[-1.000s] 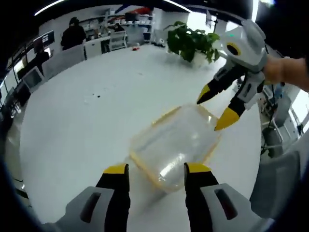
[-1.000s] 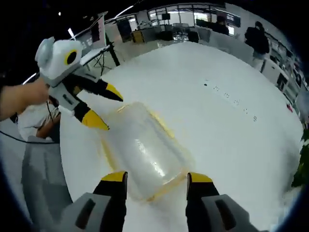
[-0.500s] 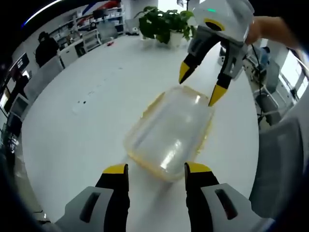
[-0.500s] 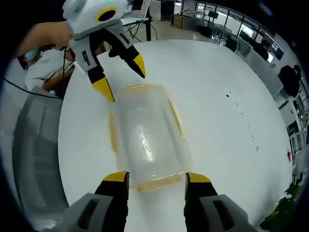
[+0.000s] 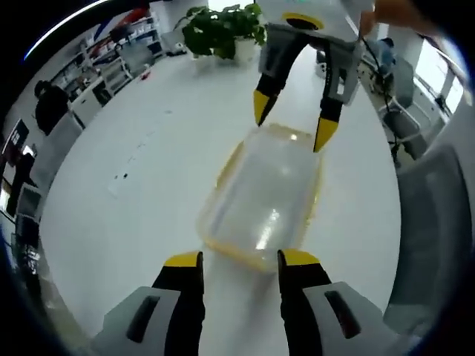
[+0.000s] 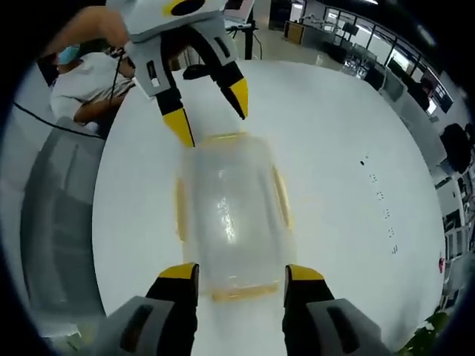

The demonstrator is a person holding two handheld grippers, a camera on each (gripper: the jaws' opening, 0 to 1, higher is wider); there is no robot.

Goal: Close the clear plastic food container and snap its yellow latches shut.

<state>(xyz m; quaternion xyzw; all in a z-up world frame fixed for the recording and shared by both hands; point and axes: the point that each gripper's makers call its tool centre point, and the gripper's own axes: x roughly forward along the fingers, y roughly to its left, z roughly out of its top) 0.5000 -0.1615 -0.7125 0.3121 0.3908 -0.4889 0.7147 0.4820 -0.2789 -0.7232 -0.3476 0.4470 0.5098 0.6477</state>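
Lining up at opposite short ends of the clear food container (image 5: 263, 204) on the white bench (image 5: 148, 170), the left gripper (image 5: 237, 258) and right gripper (image 6: 241, 272) have swung round since a second ago, both wide open and holding nothing, so the yellow latches (image 6: 280, 196) look ready to be pushed shut.

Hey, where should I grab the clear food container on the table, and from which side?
Grip the yellow latch at each short end, probably. The clear food container lies lengthwise between the open left gripper and open right gripper, which face each other over those ends, so come in endwise along the white table.

Container on the desk, between two claws

The food container (image 5: 263, 200) lies on the desk (image 5: 148, 170), the left claw (image 5: 237, 259) at one end, the right claw (image 6: 241, 272) opposite; a potted plant (image 5: 219, 30) stands behind.
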